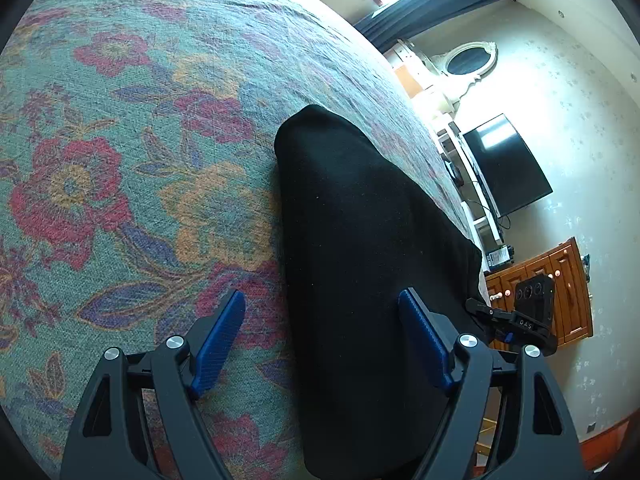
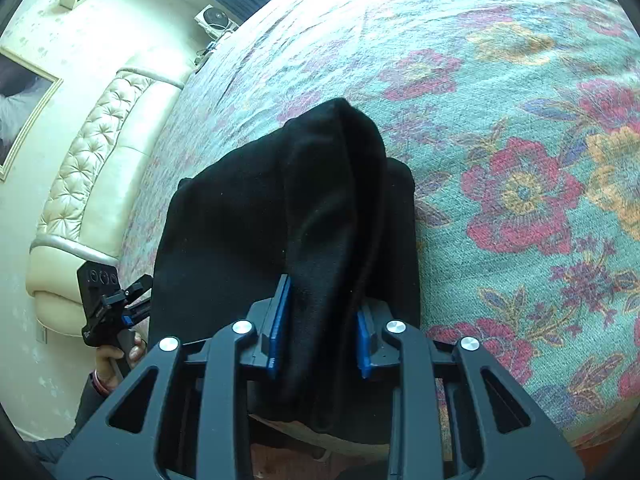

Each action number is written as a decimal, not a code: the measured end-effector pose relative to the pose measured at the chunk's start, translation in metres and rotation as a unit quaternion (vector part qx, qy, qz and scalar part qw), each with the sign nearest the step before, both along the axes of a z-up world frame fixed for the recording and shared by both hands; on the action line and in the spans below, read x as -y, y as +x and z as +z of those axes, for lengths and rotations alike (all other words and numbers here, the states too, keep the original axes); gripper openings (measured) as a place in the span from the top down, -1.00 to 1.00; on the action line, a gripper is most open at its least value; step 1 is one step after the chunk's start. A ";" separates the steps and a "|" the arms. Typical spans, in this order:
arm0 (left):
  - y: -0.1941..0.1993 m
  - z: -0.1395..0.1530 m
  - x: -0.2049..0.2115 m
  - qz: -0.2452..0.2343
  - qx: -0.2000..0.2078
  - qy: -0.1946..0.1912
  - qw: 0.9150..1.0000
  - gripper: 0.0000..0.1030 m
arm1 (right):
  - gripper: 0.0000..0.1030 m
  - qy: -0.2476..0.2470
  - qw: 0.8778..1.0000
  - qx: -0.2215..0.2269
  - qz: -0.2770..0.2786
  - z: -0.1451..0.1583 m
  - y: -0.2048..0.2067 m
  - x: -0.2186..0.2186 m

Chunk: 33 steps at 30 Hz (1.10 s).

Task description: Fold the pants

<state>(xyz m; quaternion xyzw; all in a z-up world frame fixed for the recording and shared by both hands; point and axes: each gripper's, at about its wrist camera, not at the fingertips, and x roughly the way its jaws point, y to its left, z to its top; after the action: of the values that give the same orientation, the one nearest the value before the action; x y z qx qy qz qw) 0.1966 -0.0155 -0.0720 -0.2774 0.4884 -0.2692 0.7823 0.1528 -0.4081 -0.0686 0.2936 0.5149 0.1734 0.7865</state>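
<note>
Black pants (image 1: 360, 264) lie folded lengthwise on a floral bedspread (image 1: 120, 140), near the bed's edge. My left gripper (image 1: 322, 320) is open, hovering over the pants' near end, one blue pad over the bedspread and the other over the cloth. My right gripper (image 2: 324, 308) is shut on a raised bunch of the pants (image 2: 332, 200), lifted above the flat part (image 2: 224, 220). The left gripper (image 2: 108, 304) shows in the right wrist view at the lower left. The right gripper (image 1: 520, 316) shows in the left wrist view.
The bedspread (image 2: 520, 120) stretches wide beyond the pants. A cream tufted headboard (image 2: 92, 152) lies left in the right wrist view. A TV (image 1: 504, 168), a white shelf and a wooden dresser (image 1: 560, 288) stand past the bed edge.
</note>
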 end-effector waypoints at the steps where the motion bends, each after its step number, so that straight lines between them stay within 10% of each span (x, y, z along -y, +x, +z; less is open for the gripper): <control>1: 0.000 -0.002 -0.003 0.001 -0.006 -0.005 1.000 -0.51 | 0.21 0.010 1.000 -0.001 -0.006 0.000 -0.002 0.004; 9: 0.003 -0.004 -0.013 -0.002 -0.021 -0.033 0.999 -0.51 | -0.67 0.038 0.998 0.003 -0.040 0.008 -0.008 0.035; 21: 0.005 -0.010 -0.005 -0.024 -0.012 -0.046 0.999 -0.58 | -0.68 0.190 0.980 -0.043 -0.035 -0.043 -0.003 0.062; 33: 0.009 -0.011 0.017 -0.057 -0.010 -0.049 0.997 -0.65 | -0.74 0.189 0.980 -0.052 0.025 -0.050 0.009 0.025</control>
<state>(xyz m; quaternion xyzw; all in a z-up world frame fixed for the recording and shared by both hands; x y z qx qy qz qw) 0.2055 -0.0324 -0.0833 -0.2896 0.4974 -0.3344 0.7463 0.1618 -0.4333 -0.1186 0.4327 0.5202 0.2714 0.6845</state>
